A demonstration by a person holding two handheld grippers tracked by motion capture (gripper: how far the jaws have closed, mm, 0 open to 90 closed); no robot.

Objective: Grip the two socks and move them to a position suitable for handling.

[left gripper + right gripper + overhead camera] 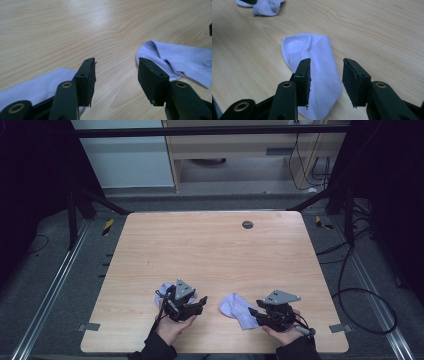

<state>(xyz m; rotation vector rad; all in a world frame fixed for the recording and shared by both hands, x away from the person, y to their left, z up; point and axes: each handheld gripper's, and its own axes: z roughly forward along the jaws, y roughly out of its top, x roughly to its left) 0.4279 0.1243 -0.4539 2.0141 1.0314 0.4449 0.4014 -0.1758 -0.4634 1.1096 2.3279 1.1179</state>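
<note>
- On the near half of the wooden worktop [215,255] lie two pale lilac socks, well apart from each other.
- Left claw [201,301] — its jaws stand apart and hold nothing; it is above the left sock [161,292], which is partly hidden under it in the high view.
- Right claw [253,312] also has its jaws parted, empty, just over the near end of the right sock [236,308].
- Right sock lies flat, folded along its length — the rounded end points away from the person.
</note>
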